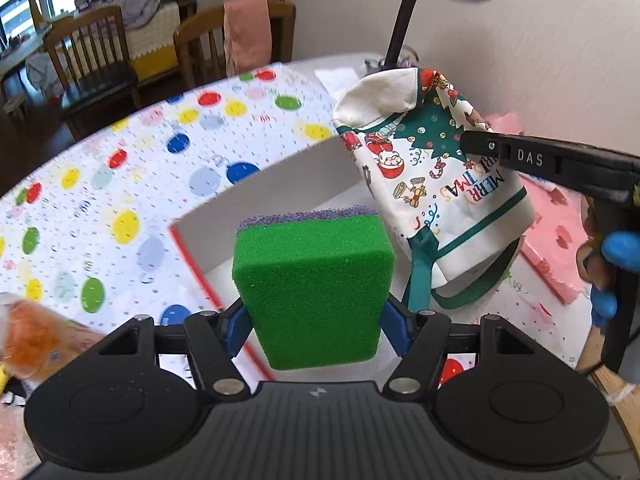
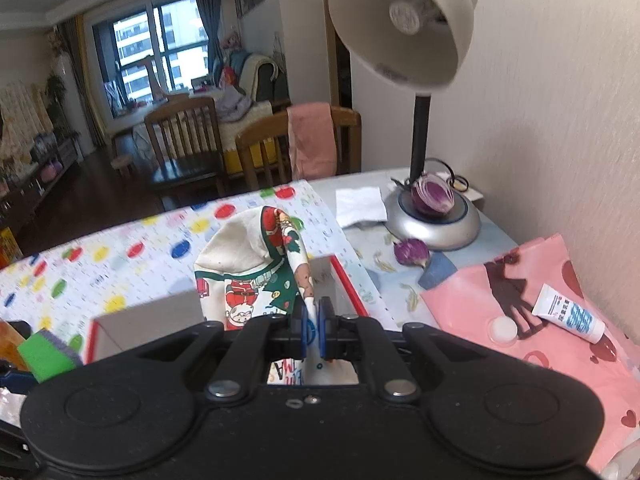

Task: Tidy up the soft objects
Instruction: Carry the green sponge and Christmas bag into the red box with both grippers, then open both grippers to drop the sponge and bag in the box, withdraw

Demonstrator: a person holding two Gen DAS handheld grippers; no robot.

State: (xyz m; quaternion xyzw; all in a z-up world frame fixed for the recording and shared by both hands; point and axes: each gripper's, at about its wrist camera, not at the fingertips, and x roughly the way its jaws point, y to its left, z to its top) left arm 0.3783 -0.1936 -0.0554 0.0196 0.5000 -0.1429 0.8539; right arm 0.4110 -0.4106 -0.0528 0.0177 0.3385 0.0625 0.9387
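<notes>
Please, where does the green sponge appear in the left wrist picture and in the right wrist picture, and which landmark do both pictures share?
Left wrist view: the green sponge fills the lower centre, clamped in the left gripper, above the red-edged box.
Right wrist view: it shows at the far lower left edge, beside the same box.
Shared landmark: the Christmas-print cloth bag.

Green sponge (image 1: 314, 292) with a purple scouring layer on its far end: upright block, clamped between the left fingers (image 1: 236, 330), held above the open white box with red edges (image 1: 192, 256). Christmas-print cloth bag (image 1: 432, 176), white with green trim, ribbon and "MERRY CHRISTMAS" lettering: hangs crumpled over the same box, an edge pinched between the right fingers (image 2: 304, 328).
</notes>
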